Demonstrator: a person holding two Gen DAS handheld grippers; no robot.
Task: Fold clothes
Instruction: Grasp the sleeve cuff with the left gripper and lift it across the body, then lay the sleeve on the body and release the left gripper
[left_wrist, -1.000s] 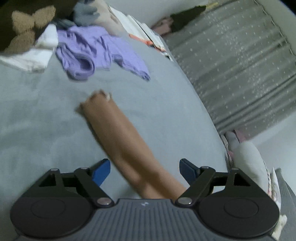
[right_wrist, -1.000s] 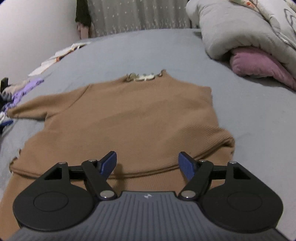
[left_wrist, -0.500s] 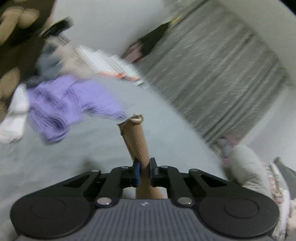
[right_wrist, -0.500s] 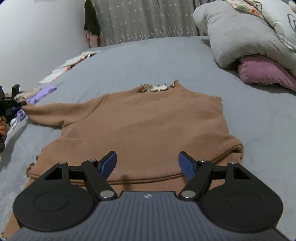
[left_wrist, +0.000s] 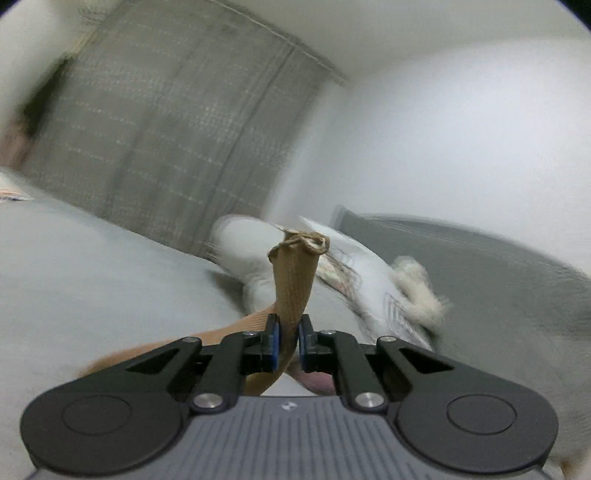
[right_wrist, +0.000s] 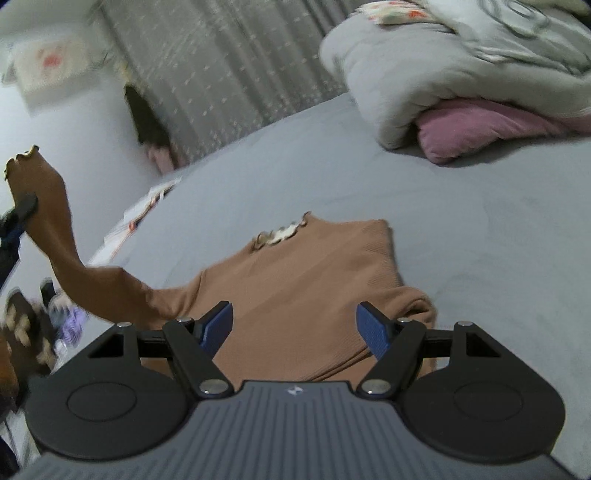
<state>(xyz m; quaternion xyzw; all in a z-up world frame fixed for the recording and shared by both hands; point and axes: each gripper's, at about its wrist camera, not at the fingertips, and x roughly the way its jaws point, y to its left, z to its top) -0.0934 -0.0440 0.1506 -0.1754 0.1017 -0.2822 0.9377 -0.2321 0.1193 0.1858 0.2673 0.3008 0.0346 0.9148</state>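
The left gripper (left_wrist: 287, 341) is clenched on the long sleeve (right_wrist: 55, 236) of a tan ribbed knit sweater (right_wrist: 295, 288), lifted at nine o'clock; the body lies flat at twelve o'clock ahead of the spread-jawed, empty right gripper (right_wrist: 295, 328), neckline farthest away.

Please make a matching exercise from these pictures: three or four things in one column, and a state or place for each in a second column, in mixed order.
Column 1:
1. left hand-held gripper
2. right hand-held gripper
3. sweater sleeve
4. pink pillow

Column 2:
a. lifted off the bed
b. tucked under the grey quilt
c. shut on the sleeve
d. open, over the sweater body

Pairs: 1-c, 2-d, 3-a, 4-b
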